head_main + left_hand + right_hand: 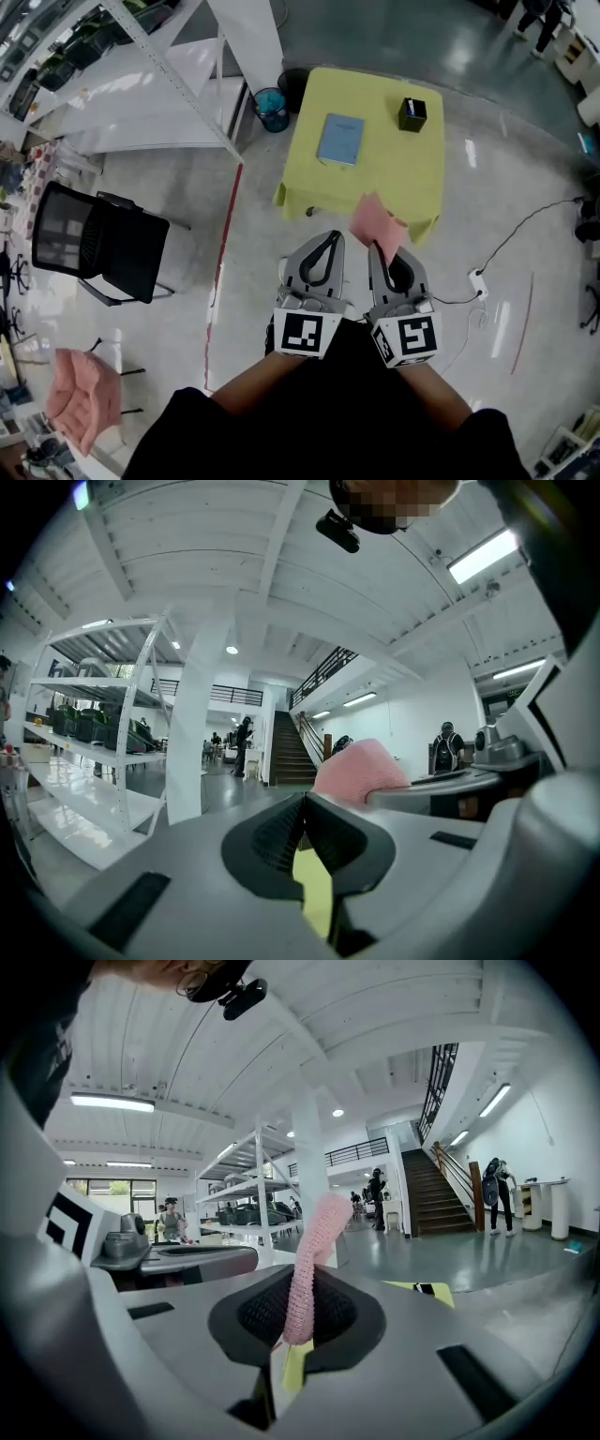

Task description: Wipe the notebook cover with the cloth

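Observation:
A light blue notebook [340, 139] lies flat on the yellow table [394, 173], some way ahead of both grippers. My right gripper [375, 246] is shut on a pink cloth [377, 223], which sticks up past its tips; in the right gripper view the cloth [314, 1255] stands pinched between the dark pads. Beside it, my left gripper [334, 235] is shut with nothing in it. In the left gripper view its pads [277, 834] meet and the pink cloth [361, 766] shows to the right.
A black box [412, 114] stands on the table's far right part. A black chair [98, 244] is at the left, a blue bin [272, 109] by the table's far left corner. White shelving [141, 75] fills the upper left. A cable and power strip [478, 278] lie on the floor at the right.

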`<state>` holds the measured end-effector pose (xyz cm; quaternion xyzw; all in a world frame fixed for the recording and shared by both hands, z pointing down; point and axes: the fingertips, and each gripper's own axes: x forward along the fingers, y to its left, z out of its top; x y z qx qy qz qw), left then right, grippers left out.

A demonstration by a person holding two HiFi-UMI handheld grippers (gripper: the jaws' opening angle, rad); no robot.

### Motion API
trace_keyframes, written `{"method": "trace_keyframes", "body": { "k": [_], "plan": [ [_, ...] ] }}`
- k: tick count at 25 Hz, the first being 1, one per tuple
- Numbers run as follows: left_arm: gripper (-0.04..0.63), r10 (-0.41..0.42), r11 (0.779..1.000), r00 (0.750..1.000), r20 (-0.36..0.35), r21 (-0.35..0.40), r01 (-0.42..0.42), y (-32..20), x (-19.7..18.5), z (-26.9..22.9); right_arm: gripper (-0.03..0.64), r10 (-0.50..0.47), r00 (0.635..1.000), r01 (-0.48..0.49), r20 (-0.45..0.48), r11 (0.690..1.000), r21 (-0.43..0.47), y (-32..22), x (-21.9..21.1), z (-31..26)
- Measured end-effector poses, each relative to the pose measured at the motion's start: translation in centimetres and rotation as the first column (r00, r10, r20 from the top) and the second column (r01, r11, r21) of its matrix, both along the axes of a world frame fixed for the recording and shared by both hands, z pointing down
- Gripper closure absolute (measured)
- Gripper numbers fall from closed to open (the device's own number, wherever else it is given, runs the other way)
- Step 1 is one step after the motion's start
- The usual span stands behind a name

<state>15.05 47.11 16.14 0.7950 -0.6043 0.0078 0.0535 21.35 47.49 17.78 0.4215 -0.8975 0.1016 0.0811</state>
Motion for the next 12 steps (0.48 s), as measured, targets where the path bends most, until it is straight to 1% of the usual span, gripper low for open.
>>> {"method": "trace_keyframes", "body": {
  "k": [4, 9, 12],
  "plan": [
    [0.58, -0.039, 0.999, 0.999, 0.007, 0.004, 0.039, 0.9, 0.5, -0.6, 0.578, -0.031, 0.999, 0.031, -0.006, 0.999, 0.01, 0.6, 2.0, -0.4],
    [0.58, -0.097, 0.995, 0.995, 0.026, 0.013, 0.097, 2.3, -0.4, -1.0, 0.578, -0.032, 0.999, 0.034, -0.04, 0.999, 0.039, 0.6, 4.2, -0.4],
    [0.58, -0.095, 0.995, 0.995, 0.039, 0.016, 0.094, 2.9, -0.7, -0.7, 0.578, -0.025, 0.999, 0.027, -0.047, 0.999, 0.046, 0.8, 5.6, -0.1]
  ]
}}
